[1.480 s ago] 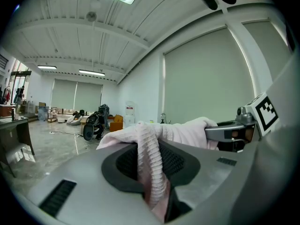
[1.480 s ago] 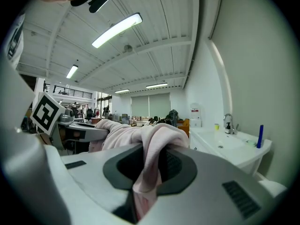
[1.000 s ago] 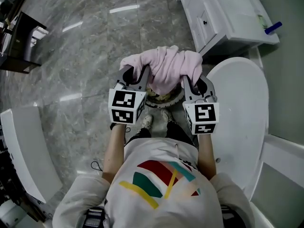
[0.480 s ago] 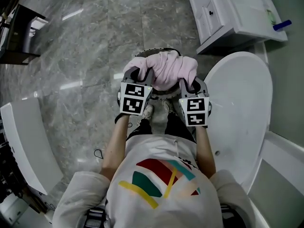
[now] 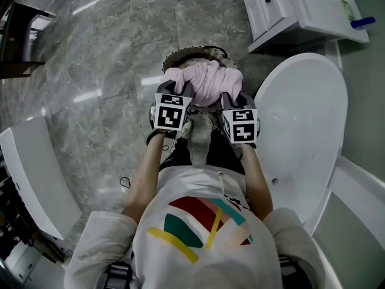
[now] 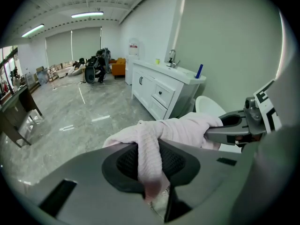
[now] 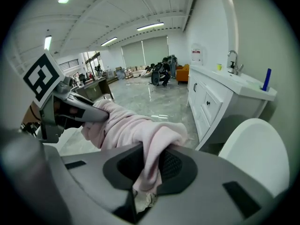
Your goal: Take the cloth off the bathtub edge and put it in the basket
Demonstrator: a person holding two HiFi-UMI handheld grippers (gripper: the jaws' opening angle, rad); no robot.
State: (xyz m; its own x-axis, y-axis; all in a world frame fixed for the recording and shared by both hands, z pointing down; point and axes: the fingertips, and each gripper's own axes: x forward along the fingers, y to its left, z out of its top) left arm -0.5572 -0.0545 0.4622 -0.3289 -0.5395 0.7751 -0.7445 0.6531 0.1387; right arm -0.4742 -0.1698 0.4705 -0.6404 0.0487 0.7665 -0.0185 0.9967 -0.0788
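Marble floor point(image 5: 108, 53) below, pink cloth point(image 5: 207, 80) spans left gripper point(image 5: 174, 91) and right gripper point(image 5: 231, 94), both clamped on it, over the basket point(image 5: 194, 53).

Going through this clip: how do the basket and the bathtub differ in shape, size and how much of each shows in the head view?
The basket is round and darker; the bathtub is a glossy white oval. The basket is much smaller than the bathtub. The basket is mostly covered by the pink cloth held above it, while the bathtub lies in plain view at the right. Both stand on the grey floor.
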